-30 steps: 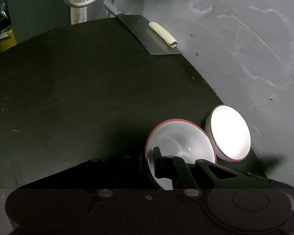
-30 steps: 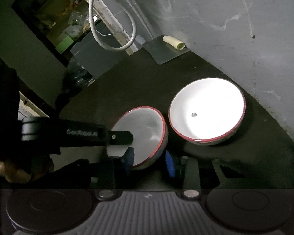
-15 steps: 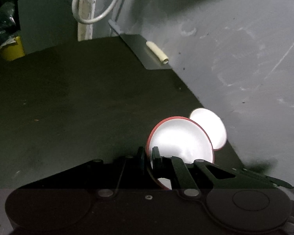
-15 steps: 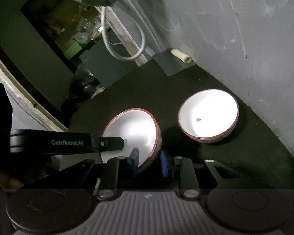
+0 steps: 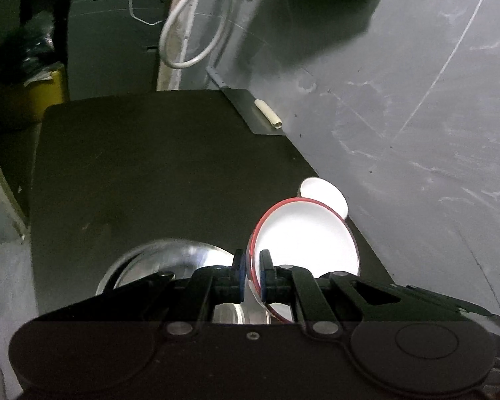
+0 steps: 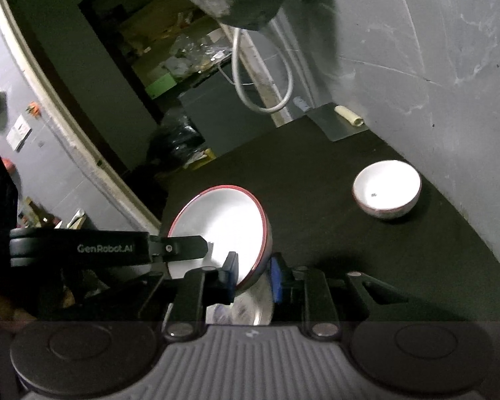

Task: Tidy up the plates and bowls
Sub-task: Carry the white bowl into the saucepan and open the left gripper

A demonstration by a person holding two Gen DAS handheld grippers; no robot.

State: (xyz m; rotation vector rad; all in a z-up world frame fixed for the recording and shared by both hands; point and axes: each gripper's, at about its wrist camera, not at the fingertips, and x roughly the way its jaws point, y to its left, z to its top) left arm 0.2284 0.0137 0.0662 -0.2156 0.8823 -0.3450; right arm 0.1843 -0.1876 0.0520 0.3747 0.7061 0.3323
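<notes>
The red-rimmed bowl [image 6: 220, 230] is held off the dark table [image 5: 143, 173] by both grippers at once. The left gripper [image 5: 251, 275] is clamped on the rim, one pad inside and one outside, and the right gripper [image 6: 253, 275] is seen closed on the bowl's wall in the same way, with the bowl tilted so that its opening faces away from the person. Directly beneath the held bowl, just in front of both grippers, a metal bowl [image 5: 170, 263] is seen on the near part of the table. A second white bowl [image 6: 386, 188] is left standing far off to the right, close to the grey wall [image 6: 433, 66], and nearer to the right gripper. The coming move is judged to turn on this: the metal bowl lies straight below, so a short lowering would nest the held bowl into it
</notes>
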